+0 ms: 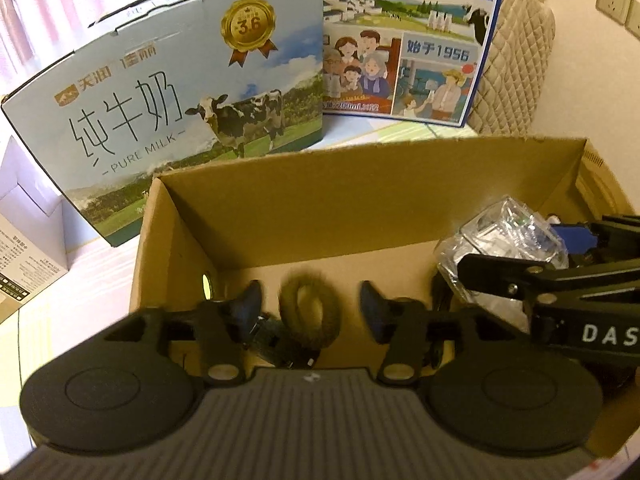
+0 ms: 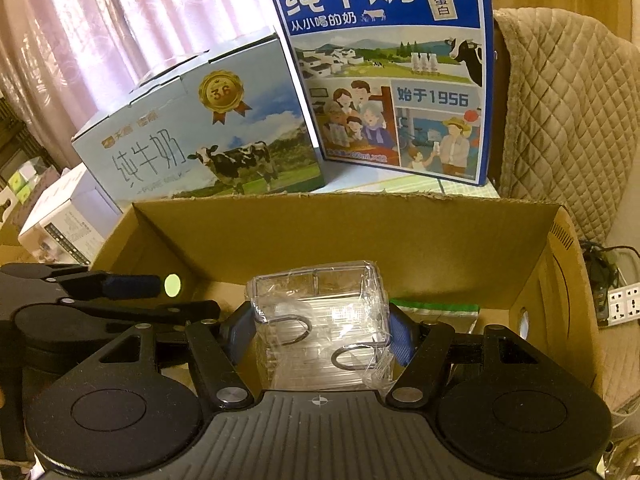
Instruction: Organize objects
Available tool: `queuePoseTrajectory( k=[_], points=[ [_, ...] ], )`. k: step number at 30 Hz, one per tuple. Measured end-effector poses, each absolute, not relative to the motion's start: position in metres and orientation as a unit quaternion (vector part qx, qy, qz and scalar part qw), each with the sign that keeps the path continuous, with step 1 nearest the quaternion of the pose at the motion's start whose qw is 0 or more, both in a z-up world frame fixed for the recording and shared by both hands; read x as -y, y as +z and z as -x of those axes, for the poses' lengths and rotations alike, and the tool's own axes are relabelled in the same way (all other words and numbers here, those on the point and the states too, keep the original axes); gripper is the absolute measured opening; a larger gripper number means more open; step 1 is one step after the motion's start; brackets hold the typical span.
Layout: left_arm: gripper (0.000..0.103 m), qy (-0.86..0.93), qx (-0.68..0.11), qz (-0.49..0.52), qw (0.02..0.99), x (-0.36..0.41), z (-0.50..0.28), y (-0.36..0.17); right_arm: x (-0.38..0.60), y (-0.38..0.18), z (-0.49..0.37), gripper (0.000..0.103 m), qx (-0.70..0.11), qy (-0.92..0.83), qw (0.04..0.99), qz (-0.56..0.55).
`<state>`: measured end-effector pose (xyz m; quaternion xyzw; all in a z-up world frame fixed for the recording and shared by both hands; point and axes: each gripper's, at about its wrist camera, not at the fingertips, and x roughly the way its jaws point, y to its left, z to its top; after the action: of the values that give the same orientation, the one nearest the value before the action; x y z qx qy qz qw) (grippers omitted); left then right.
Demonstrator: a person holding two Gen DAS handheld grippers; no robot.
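Note:
An open brown cardboard box (image 1: 360,200) (image 2: 360,232) lies below both grippers. My left gripper (image 1: 311,300) (image 2: 160,296) is open over the box's left half. A brown fuzzy ring (image 1: 310,308), blurred, sits between its fingers without touching the pads. A dark object (image 1: 280,346) lies under the ring on the box floor. My right gripper (image 2: 320,330) (image 1: 532,248) is shut on a clear plastic box (image 2: 320,312) (image 1: 500,232) wrapped in crinkled film, inside the cardboard box's right half. A green-edged flat item (image 2: 436,307) lies behind it.
A pale blue milk carton case (image 1: 180,120) (image 2: 200,140) and a taller blue one (image 1: 400,60) (image 2: 392,80) stand right behind the box. A white box (image 1: 24,248) is at the left. A quilted chair back (image 2: 560,120) and a power strip (image 2: 624,300) are at the right.

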<state>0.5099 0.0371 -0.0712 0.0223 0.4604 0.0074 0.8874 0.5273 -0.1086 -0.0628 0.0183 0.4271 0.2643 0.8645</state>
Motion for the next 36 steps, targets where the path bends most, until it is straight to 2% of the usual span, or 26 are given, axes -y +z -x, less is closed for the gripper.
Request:
queuePoseTrajectory(
  k=[1,18,20,22,24,36],
  points=[
    [0.063,0.007,-0.458,-0.020,0.889,-0.038,-0.509,-0.070,0.109,-0.062,-0.528,0.064,-0.427,0.264,0.865,-0.020],
    [0.067,0.020,-0.451,-0.040,0.891,-0.048,-0.494,-0.053,0.101,-0.061,-0.531,0.065,-0.422,0.282,0.860,-0.051],
    [0.067,0.023,-0.450,-0.039,0.892,-0.050,-0.493,-0.049,0.102,-0.060,-0.531,0.071,-0.418,0.283,0.861,-0.060],
    [0.074,0.024,-0.447,-0.037,0.893,-0.052,-0.491,-0.046,0.105,-0.056,-0.530,0.077,-0.401,0.283,0.868,-0.076],
    [0.076,0.023,-0.444,-0.034,0.895,-0.052,-0.489,-0.043,0.107,-0.049,-0.527,0.084,-0.385,0.291,0.872,-0.083],
    [0.087,0.013,-0.430,-0.015,0.903,-0.047,-0.464,-0.024,0.139,-0.024,-0.498,0.086,-0.364,0.281,0.885,-0.075]
  ],
)
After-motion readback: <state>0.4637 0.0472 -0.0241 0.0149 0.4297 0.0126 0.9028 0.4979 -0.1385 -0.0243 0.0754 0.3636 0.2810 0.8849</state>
